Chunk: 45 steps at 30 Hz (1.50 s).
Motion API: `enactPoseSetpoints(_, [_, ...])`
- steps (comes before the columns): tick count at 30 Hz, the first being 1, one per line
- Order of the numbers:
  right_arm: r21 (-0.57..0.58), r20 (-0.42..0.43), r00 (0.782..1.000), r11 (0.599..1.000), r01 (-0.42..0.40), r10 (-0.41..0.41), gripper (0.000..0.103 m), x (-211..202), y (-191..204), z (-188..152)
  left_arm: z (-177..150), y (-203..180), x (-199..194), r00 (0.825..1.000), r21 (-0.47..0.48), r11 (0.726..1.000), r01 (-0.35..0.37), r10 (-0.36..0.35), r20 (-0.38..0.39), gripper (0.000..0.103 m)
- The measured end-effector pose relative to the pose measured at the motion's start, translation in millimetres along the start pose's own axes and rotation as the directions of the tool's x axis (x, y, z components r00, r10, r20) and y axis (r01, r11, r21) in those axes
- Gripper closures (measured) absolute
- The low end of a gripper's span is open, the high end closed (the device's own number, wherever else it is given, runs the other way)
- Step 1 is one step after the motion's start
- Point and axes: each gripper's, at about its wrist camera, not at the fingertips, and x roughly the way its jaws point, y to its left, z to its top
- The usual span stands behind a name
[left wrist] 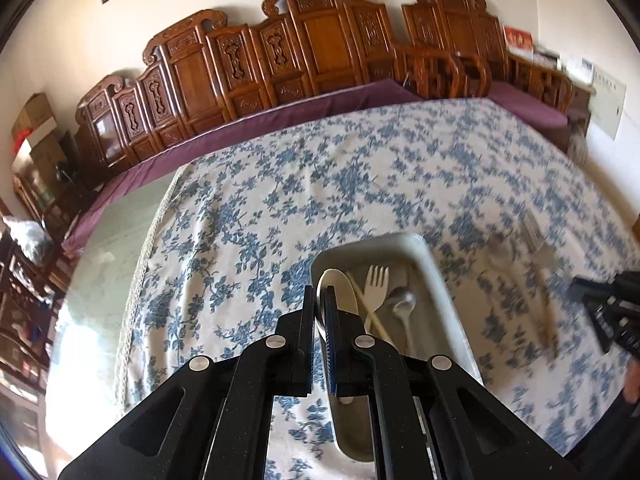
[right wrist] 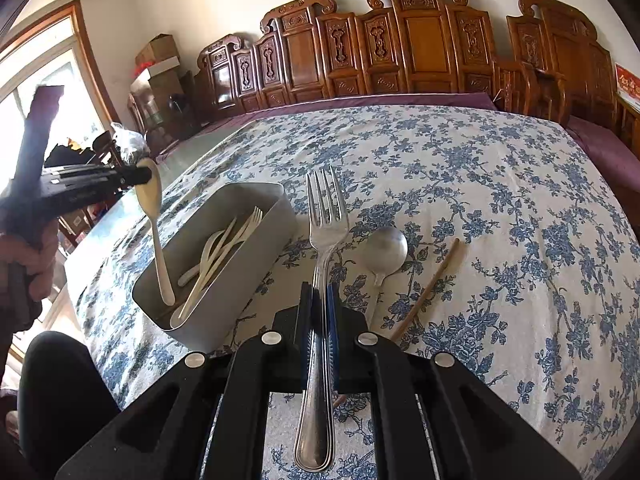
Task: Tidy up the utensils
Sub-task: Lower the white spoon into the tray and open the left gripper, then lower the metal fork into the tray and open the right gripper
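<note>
Sorting is sitting about halfway, judging by what is lying where. Left gripper [right wrist: 138,176] is pinching a cream plastic spoon [right wrist: 154,220] by its bowl, jaws pressed tight on it, handle hanging down over the near-left end of the grey bin [right wrist: 256,196], not yet released. Right gripper [right wrist: 320,300] is pinching a metal fork [right wrist: 326,224] along its handle, jaws nearly together on it, tines pointing far, held above the worktop just right of the bin. Bin is resting on the blue-floral cloth [right wrist: 480,184] and already containing a cream plastic fork [left wrist: 377,284], a metal spoon [left wrist: 402,304], a pale chopstick [left wrist: 370,310], possibly more cream pieces; exact count is hard to tell. Outside the bin, a second metal spoon [right wrist: 384,250] is lying bowl-down on the cloth just right of the held fork, and a wooden chopstick [right wrist: 428,286] is lying diagonally beside it, farther right. Remaining, as a judgement: dropping the plastic spoon, binning the held fork, then collecting the loose spoon and chopstick.
</note>
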Motion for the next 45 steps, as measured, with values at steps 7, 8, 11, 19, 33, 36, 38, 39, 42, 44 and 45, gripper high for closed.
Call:
enactPoseSetpoints(7, [0.003, 0.006, 1.0, 1.0, -0.009, 0.009, 0.094, -1, 0, 1, 0, -7, 21, 1.0, 0.017, 1.0, -0.011, 0.011, -0.022, 0.099])
enactPoseSetpoints(8, [0.003, 0.006, 1.0, 1.0, -0.009, 0.009, 0.094, -1, 0, 1, 0, -7, 26, 1.0, 0.015, 1.0, -0.01, 0.01, -0.026, 0.099])
enactPoseSetpoints(11, [0.004, 0.006, 1.0, 1.0, -0.012, 0.012, 0.094, 0, 0, 2, 2, -9, 38, 0.999, 0.002, 1.0, 0.002, -0.001, -0.041, 0.099])
enactPoseSetpoints(19, [0.004, 0.003, 0.999, 0.999, -0.033, 0.033, 0.094, 4, 0, 5, 2, -16, 71, 0.997, -0.02, 0.999, 0.031, -0.032, -0.072, 0.099])
enactPoseSetpoints(33, [-0.014, -0.022, 0.998, 0.999, -0.052, 0.052, 0.094, 13, 10, 4, -10, -12, 77, 0.996, -0.079, 0.995, 0.068, -0.072, -0.054, 0.086])
enactPoseSetpoints(36, [-0.015, -0.025, 0.998, 0.999, -0.051, 0.051, 0.094, 15, 11, 4, -16, -8, 64, 0.996, -0.1, 0.992, 0.078, -0.082, -0.037, 0.086])
enactPoseSetpoints(38, [-0.015, -0.028, 0.998, 0.999, -0.051, 0.051, 0.094, 16, 11, 4, -20, -5, 54, 0.996, -0.119, 0.989, 0.087, -0.091, -0.026, 0.086])
enactPoseSetpoints(39, [-0.015, -0.028, 0.998, 0.999, -0.051, 0.05, 0.094, 16, 11, 3, -20, -3, 51, 0.995, -0.126, 0.988, 0.092, -0.095, -0.022, 0.086])
enactPoseSetpoints(42, [-0.015, -0.028, 0.998, 0.999, -0.051, 0.05, 0.094, 16, 11, 3, -25, -2, 38, 0.994, -0.147, 0.983, 0.109, -0.111, -0.006, 0.085])
enactPoseSetpoints(44, [-0.018, -0.028, 0.998, 0.999, -0.051, 0.05, 0.094, 16, 13, 3, -29, -2, 29, 0.993, -0.152, 0.982, 0.114, -0.114, 0.006, 0.084])
enactPoseSetpoints(45, [-0.02, -0.027, 0.998, 0.999, -0.051, 0.05, 0.094, 16, 14, 3, -31, -3, 26, 0.993, -0.154, 0.981, 0.118, -0.117, 0.013, 0.083])
